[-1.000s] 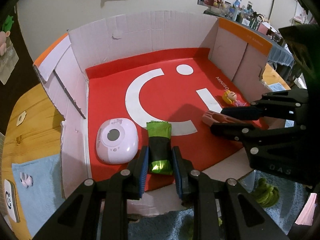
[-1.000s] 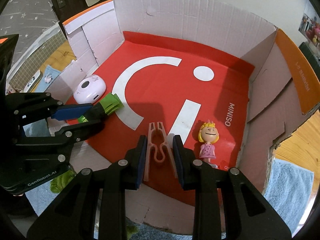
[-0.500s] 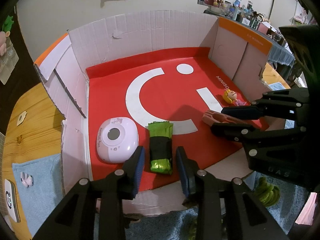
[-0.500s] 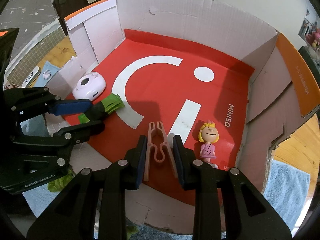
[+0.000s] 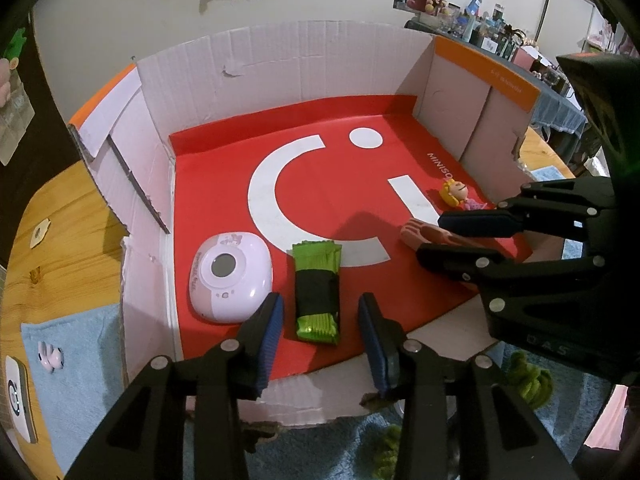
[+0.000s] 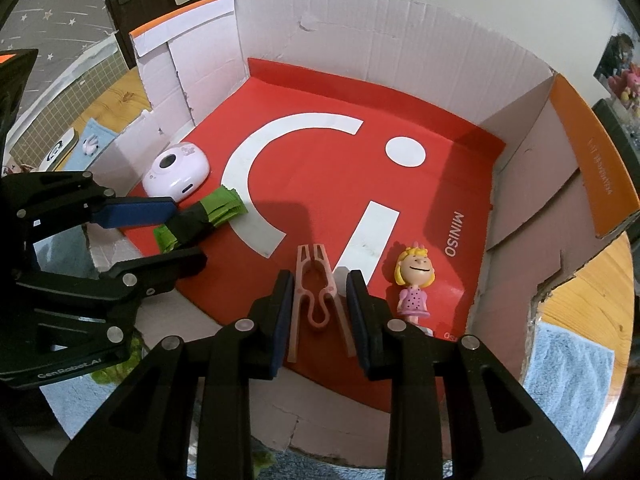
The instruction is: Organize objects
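Lying flat on red box floor (image 5: 224,184): green-black snack bar (image 5: 317,291), crimped ends

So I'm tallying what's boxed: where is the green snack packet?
The green snack packet lies on the box's red floor, just right of the pink device, between the opening left gripper fingers.

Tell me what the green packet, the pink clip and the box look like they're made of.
Green packet: likely foil or plastic film; its crimped near end glints, with a dark matte band round the middle.
Pink clip: looks like moulded plastic, slightly translucent and smooth.
Box: corrugated cardboard; fluted walls, torn ragged edges, and a smooth red printed sheet on the floor.
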Motion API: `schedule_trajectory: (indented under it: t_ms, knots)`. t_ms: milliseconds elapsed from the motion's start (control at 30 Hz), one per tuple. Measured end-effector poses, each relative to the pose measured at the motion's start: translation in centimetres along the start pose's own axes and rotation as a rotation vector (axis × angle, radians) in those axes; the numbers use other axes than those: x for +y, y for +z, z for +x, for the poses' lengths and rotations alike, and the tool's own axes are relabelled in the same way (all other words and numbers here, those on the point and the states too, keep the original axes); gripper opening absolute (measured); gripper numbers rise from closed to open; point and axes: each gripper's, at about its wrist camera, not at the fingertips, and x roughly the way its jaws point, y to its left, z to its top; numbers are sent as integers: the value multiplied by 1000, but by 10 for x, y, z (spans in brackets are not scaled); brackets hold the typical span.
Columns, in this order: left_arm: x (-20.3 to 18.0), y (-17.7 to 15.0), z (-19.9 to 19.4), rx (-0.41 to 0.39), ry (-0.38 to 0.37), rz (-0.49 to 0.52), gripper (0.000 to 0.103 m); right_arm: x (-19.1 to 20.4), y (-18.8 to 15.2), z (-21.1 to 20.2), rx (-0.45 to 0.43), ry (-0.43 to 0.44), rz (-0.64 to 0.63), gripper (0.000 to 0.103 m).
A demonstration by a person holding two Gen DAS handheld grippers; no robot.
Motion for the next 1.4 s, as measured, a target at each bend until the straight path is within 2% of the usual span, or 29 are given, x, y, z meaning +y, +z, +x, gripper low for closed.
schedule_trajectory:
  t_ms: [467,500,533,600,767,867,967,1100,1267,1367,1400]
  knots:
    - [2,-2,-18,-35,-17,-18,41,2,0,-16,-56,16,13,27]
    - [2,-2,-22,-42,-18,-20,42,1,0,-19,-64,14,15,32]
    - [2,-2,-25,-50,-18,-21,43,1,0,-21,-73,11,17,48]
    - [3,-3,-34,-74,-17,-28,53,2,0,-30,-111,2,24,70]
    - [3,-7,-56,-129,-11,-43,53,5,-5,-51,-168,-33,28,70]
    - [3,-10,-70,-156,-12,-54,60,8,-8,-63,-189,-49,36,70]
    - [3,-15,-84,-189,-8,-63,61,10,-13,-75,-210,-66,49,71]
    - [1,-24,-103,-242,17,-77,71,15,-23,-91,-245,-69,68,80]
    - [-5,-37,-126,-311,49,-74,75,27,-36,-114,-299,-89,72,83]
    - [-9,-47,-140,-354,55,-81,86,31,-43,-123,-327,-99,85,86]
    - [-11,-49,-143,-365,59,-78,86,33,-46,-127,-338,-101,89,86]
